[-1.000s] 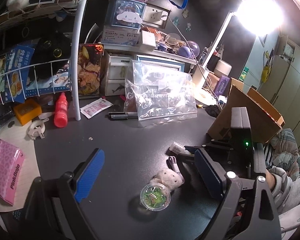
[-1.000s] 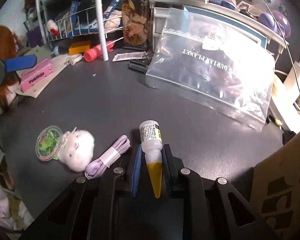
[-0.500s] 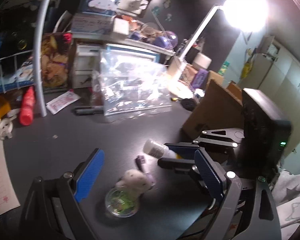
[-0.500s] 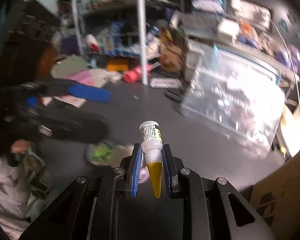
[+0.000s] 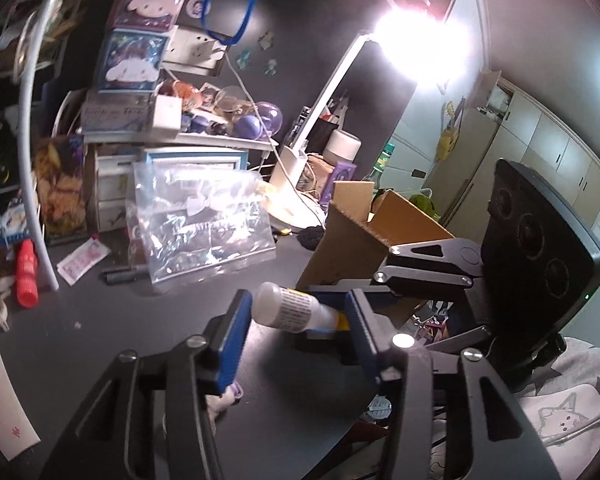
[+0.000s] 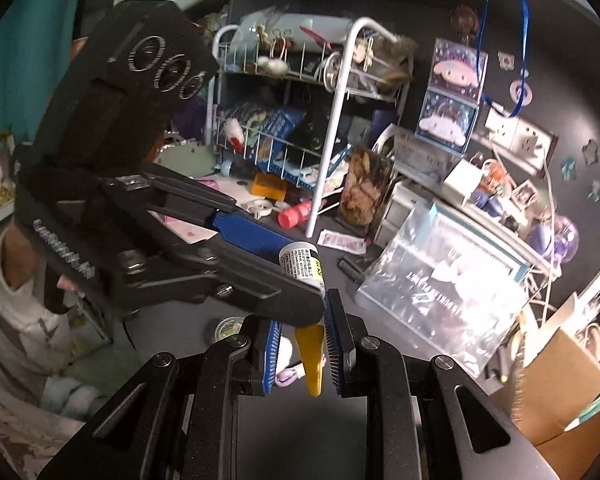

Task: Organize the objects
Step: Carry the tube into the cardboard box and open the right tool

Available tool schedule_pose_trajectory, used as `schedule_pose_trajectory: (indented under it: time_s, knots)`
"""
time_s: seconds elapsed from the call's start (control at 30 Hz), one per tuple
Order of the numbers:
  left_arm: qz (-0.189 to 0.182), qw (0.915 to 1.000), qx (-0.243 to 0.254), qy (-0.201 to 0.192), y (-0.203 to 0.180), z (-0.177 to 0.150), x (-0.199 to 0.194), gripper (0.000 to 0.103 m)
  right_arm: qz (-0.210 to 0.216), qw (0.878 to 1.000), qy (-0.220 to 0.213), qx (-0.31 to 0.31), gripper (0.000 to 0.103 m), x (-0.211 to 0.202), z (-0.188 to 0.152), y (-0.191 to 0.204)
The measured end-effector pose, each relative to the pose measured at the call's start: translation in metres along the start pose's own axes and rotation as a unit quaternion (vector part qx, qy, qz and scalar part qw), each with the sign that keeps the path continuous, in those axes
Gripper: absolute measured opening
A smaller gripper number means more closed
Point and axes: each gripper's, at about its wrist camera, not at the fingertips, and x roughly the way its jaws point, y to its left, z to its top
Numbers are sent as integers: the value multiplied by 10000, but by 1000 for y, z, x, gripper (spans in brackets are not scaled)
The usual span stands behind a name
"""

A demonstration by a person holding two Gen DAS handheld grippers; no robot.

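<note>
Glue bottle (image 5: 290, 311), small, light, stiff plastic, hangs mid-frame above the desk (image 5: 140, 320), right tongs (image 6: 303, 354) pinching its slick yellow tapered cap while left tongs (image 5: 296, 330) are closing around the labelled body, the surer hold.

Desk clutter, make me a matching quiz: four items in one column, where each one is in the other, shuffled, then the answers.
Items
1. glue bottle
2. red bottle
3. clear zip bag
4. blue lanyard

Places
A. hanging on the dark wall
B. lying on the desk by the white rack leg
C. held off the desk in the right gripper, with the left gripper closing around its base
D. leaning against the drawers at the back of the desk

Pairs: 1-C, 2-B, 3-D, 4-A
</note>
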Motion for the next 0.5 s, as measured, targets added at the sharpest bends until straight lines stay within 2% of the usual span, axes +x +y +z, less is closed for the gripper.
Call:
schedule_pose_trajectory:
  time_s: [0.13, 0.5]
  knots:
    - [-25, 9999, 126, 64, -8, 14, 7, 36, -191, 9998, -45, -39, 16, -11, 0, -7]
    - [-469, 9964, 573, 420, -47, 59, 57, 34, -767, 9968, 15, 232, 16, -51, -11, -55]
